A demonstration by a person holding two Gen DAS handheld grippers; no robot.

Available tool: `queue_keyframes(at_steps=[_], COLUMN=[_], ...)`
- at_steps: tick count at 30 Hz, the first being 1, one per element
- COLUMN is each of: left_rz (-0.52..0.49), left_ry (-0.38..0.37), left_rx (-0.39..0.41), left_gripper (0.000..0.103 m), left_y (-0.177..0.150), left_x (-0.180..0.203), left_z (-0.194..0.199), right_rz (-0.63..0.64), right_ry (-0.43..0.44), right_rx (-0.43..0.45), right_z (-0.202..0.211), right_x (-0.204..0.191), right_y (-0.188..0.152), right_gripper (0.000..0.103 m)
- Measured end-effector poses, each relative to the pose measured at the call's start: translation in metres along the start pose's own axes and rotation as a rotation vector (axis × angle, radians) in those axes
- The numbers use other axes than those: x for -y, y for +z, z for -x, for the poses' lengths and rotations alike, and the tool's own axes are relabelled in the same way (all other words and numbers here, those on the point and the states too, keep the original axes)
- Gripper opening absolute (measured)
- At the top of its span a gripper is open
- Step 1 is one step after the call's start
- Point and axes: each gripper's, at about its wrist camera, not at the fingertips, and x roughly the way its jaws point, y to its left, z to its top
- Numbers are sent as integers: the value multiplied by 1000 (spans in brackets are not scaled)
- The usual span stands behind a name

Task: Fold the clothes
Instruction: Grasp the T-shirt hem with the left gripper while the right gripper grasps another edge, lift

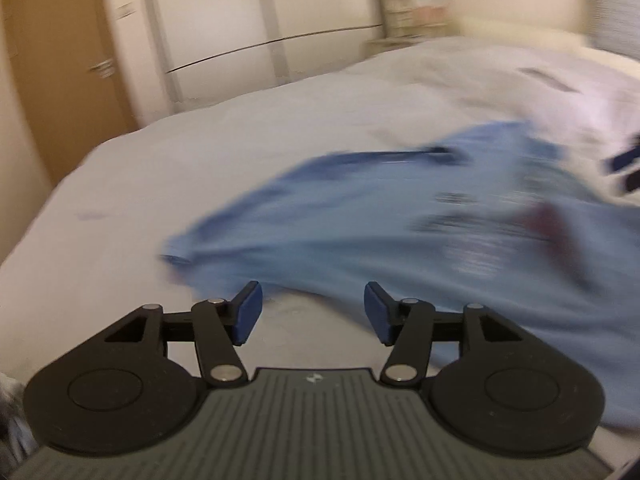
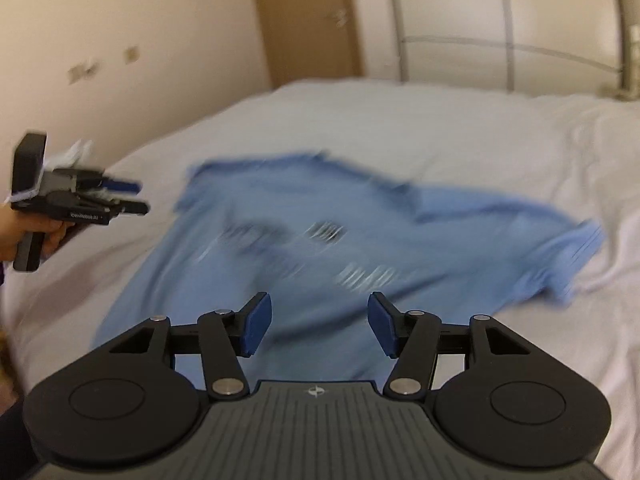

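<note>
- Task item: a light-blue T-shirt (image 2: 320,240) lies spread, print side up, on a white bed (image 2: 400,120). One sleeve (image 2: 576,256) is bunched and doubled over toward the right edge of the right-wrist view; the hem end lies nearest both cameras. Both views are motion-blurred, so finer creases cannot be read.
- Left gripper (image 1: 312,314): jaws stand wide apart with nothing between the blue pads. It hovers just off the near-left edge of the shirt, above bare sheet, tilted slightly downward along the bed.
- Right gripper (image 2: 319,326): jaws likewise wide apart and empty, held over the lower body of the shirt, pointing toward the collar end.
- Hand pose: in the right-wrist view a hand (image 2: 44,236) grips the handle of the left tool, which is held level and well to the left of the shirt.
- Risk 1: the bunched sleeve, if not flattened first, probably locks a lump into any fold.
- Risk 2: a pinch taken on soft bedding may catch the sheet along with the shirt and drag both.
- Risk 3: uneven grip heights between the two tools would likely skew the fold line.
</note>
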Motion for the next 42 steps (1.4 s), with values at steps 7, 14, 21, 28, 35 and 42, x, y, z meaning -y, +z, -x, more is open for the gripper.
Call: queue_keyframes(at_steps=[7, 14, 21, 28, 35, 42], left_rz=[-301, -702, -859, -415, -302, -258], left_ry=[-292, -243, -67, -37, 162, 167], left_rx=[49, -2, -28, 0, -44, -74], left_gripper=[68, 67, 4, 3, 3, 3], left_y=[-36, -74, -78, -38, -44, -57], left_x=[143, 228, 228, 126, 48, 32], left_z=[71, 65, 59, 116, 170, 164], right_rz=[-126, -99, 5, 297, 510, 673], right_ry=[-77, -217, -251, -351, -412, -415], right_rx=[13, -51, -47, -4, -11, 19], right_z=[46, 73, 73, 54, 34, 14], right_x=[-16, -31, -62, -106, -121, -139], right_y=[-51, -101, -118, -123, -131, -131], right_gripper=[57, 60, 68, 81, 84, 84])
